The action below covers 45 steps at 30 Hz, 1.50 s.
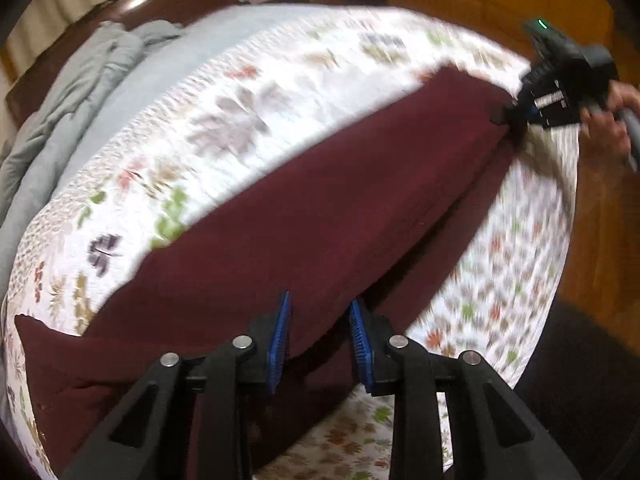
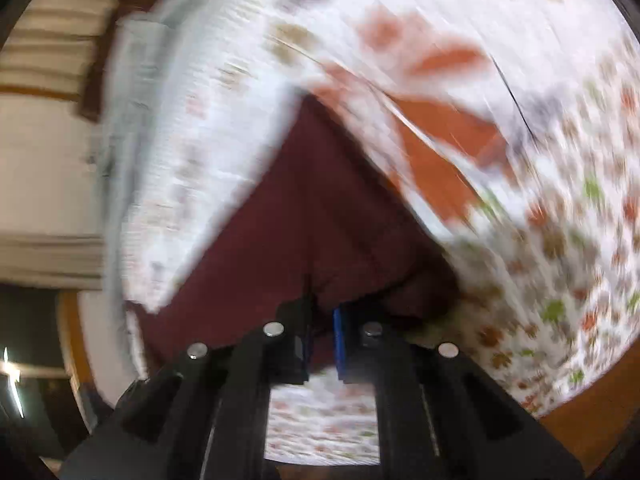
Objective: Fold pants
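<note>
The dark maroon pants [image 1: 304, 220] lie stretched in a long band across the floral bedspread [image 1: 280, 80]. My left gripper [image 1: 320, 312] is at their near end, its blue pads either side of a raised fold of the cloth with a gap showing. My right gripper [image 1: 505, 114] is at the far end, closed on the cloth there. In the blurred right wrist view my right gripper [image 2: 322, 320] is shut on the edge of the pants [image 2: 304, 224].
A grey blanket [image 1: 76, 92] lies bunched along the far left side of the bed. A dark wooden headboard [image 1: 132, 4] stands behind it. Wooden floor [image 1: 600, 220] shows beyond the bed's right edge. A hand [image 1: 608, 120] holds the right gripper.
</note>
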Motion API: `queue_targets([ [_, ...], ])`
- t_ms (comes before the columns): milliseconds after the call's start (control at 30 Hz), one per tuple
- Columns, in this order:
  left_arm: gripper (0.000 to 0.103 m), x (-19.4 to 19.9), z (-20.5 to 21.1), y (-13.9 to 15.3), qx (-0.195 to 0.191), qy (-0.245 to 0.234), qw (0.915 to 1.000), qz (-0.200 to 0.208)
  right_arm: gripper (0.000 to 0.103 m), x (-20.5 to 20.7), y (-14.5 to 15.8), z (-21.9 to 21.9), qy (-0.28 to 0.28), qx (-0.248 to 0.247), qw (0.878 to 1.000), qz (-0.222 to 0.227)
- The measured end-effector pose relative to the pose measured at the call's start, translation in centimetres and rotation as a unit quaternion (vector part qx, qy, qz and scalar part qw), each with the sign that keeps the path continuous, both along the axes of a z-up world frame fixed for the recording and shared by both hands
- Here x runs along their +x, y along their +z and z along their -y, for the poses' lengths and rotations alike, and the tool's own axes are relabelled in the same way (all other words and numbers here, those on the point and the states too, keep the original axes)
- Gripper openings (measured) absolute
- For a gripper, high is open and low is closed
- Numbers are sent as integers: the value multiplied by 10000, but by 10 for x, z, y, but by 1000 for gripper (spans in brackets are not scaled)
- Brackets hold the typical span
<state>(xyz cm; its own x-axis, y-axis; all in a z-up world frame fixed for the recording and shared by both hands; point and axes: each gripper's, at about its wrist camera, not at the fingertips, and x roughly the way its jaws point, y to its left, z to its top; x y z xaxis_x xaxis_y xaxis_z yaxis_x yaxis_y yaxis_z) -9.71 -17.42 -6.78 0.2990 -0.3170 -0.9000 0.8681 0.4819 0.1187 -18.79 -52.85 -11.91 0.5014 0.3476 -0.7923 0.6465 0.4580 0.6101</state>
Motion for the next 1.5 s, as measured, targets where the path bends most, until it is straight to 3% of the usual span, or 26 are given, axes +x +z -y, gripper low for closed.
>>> queue_targets([
  [100,30,2,1,-25,97,97,9999,-50,13,1,9,-6,22,-247,9997,-50],
  [133,30,3,1,-25,50,121,9999,-51,23,1,20,-7,2,-518,9985,-149],
  [200,30,8,-1,-23,-52,225,9995,-208,26,-7,38,-10,-44,-1107,9931,-389],
  [300,31,13,-3,-24,-165,283,9987,-393,34,-8,81,-30,-210,-2295,9701,-768],
  [367,32,14,-3,-25,-206,269,9986,-411,38,-3,107,-53,-17,-2890,9560,-509],
  [433,34,17,-3,-26,-261,268,9984,-432,46,18,119,-82,406,-2616,9643,52],
  [500,36,16,-5,-25,-330,289,9980,-451,46,43,110,-112,987,-2161,9708,323],
  [567,39,17,-5,-25,-369,316,9976,-497,45,68,87,-140,1466,-1770,9731,184],
  [667,40,22,-8,-21,-471,427,9954,-722,45,92,43,-169,1685,-1282,9767,-340],
  [800,47,33,-32,3,-843,726,9869,-1172,46,100,26,-189,1762,-1694,9683,-509],
  [867,65,41,-55,16,-986,959,9826,-1252,52,105,27,-196,1985,-1868,9604,-586],
  [967,66,69,-104,34,-1072,1588,9734,-1255,60,117,41,-207,2305,-2127,9478,-579],
  [1067,66,106,-169,48,-1144,2426,9536,-1368,61,130,74,-237,2834,-2034,9369,238],
  [1133,66,129,-197,53,-1127,2820,9422,-1417,74,144,86,-271,3376,-2069,9165,565],
  [1167,66,141,-207,55,-1049,3008,9379,-1372,75,154,91,-295,3744,-2120,8996,746],
  [1267,72,171,-228,61,-978,3401,9270,-1241,78,174,90,-343,4356,-2188,8679,960],
  [1333,77,195,-236,58,-931,3643,9177,-1280,81,182,84,-364,4579,-2233,8551,964],
  [1400,77,215,-239,51,-904,3809,9098,-1374,81,191,70,-372,4632,-2233,8538,813],
  [1467,77,230,-239,44,-704,3912,9076,-1350,71,196,54,-376,4665,-2190,8548,613],
  [1500,77,239,-239,40,-584,3971,9063,-1321,52,190,49,-379,4667,-2148,8562,548],
])
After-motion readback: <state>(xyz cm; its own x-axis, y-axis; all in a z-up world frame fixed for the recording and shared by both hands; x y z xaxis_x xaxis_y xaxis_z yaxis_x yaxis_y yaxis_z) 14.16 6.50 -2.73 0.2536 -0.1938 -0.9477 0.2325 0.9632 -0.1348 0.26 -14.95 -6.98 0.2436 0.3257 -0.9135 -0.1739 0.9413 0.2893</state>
